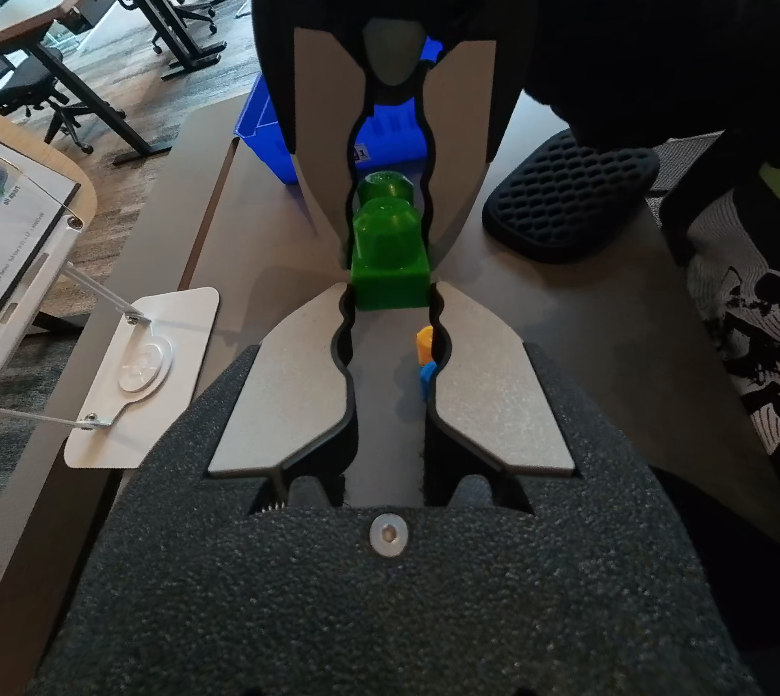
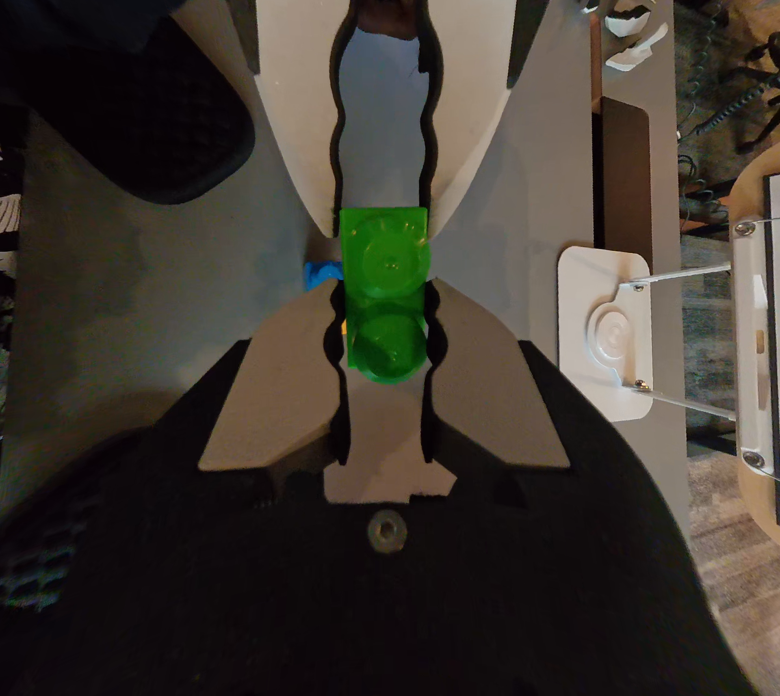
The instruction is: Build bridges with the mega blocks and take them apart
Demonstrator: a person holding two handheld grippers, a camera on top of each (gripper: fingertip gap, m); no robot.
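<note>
Between two grippers' closed jaws, one green block (image 1: 390, 254) with two studs.

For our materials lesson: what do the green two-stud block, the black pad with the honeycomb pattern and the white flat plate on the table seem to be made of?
Green two-stud block: likely moulded plastic, glossy, with highlights on its studs. Black honeycomb-patterned pad: probably rubber or soft foam, matt, open cell texture. White flat plate: probably painted metal, smooth satin sheen, fixed with screws; plastic is possible.

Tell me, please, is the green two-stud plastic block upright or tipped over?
Upright: the green two-stud plastic block has both round studs pointing up in the left wrist view, and the right wrist view looks down on their tops.
</note>
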